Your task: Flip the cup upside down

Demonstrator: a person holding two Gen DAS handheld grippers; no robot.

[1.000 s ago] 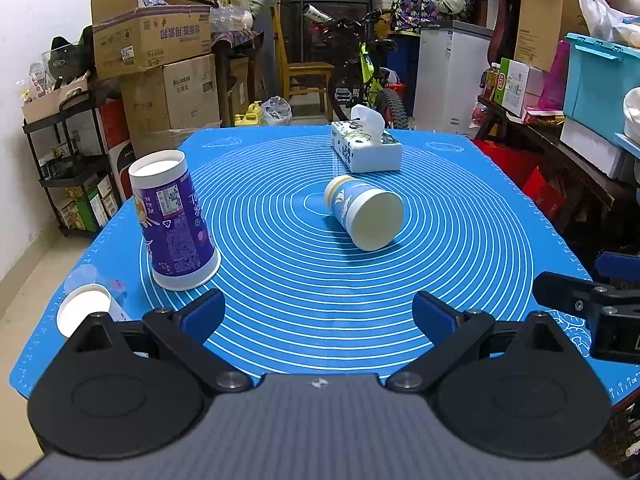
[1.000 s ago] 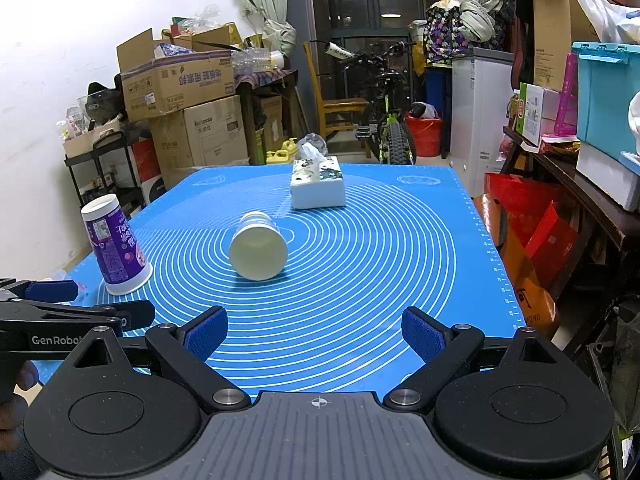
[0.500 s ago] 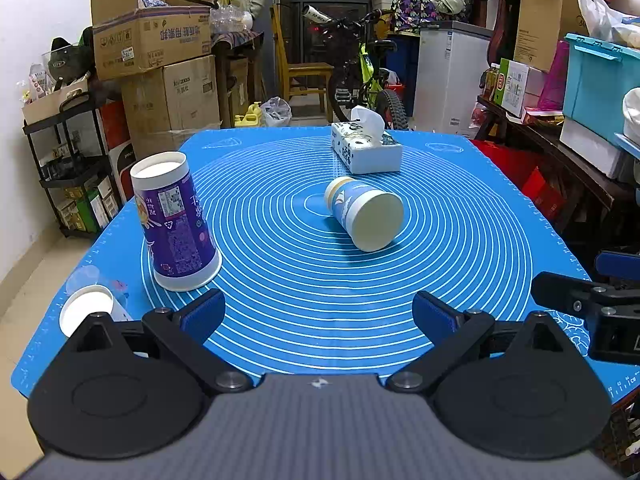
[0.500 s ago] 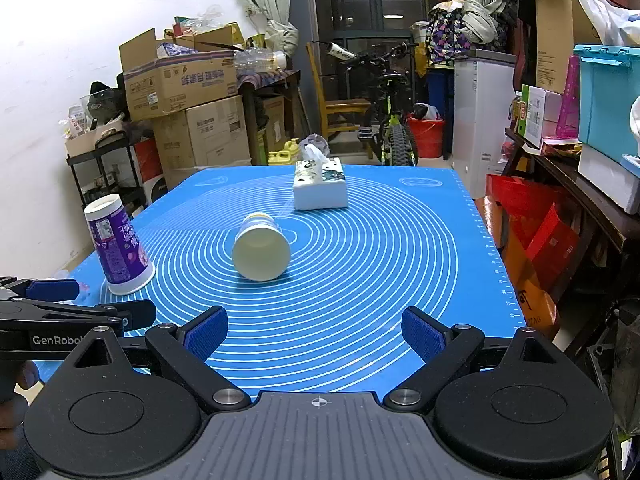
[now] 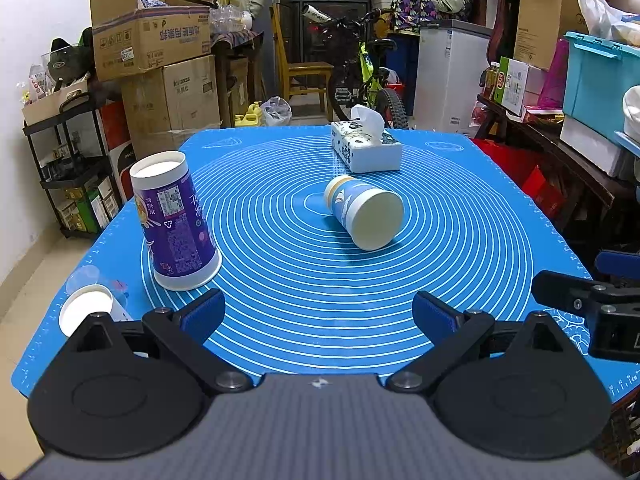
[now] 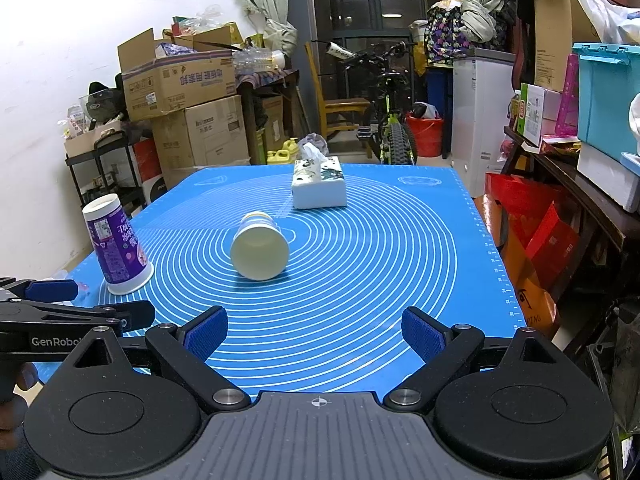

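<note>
A blue-and-white paper cup point(image 5: 365, 212) lies on its side near the middle of the blue mat point(image 5: 312, 292), one round end towards me; it also shows in the right wrist view point(image 6: 260, 245). A purple cup point(image 5: 174, 220) stands upside down at the mat's left; it shows in the right wrist view too point(image 6: 117, 245). My left gripper point(image 5: 318, 316) is open and empty near the mat's front edge. My right gripper point(image 6: 316, 333) is open and empty, also at the front edge, to the right of the left one.
A tissue box point(image 5: 366, 148) stands behind the lying cup. A small white cup point(image 5: 86, 312) sits at the mat's front left corner. Cardboard boxes point(image 5: 154, 40), a bicycle point(image 5: 368, 76) and shelves with bins point(image 5: 600, 80) surround the table.
Both grippers have edged slightly closer to the mat and a little higher. The cups have not moved.
</note>
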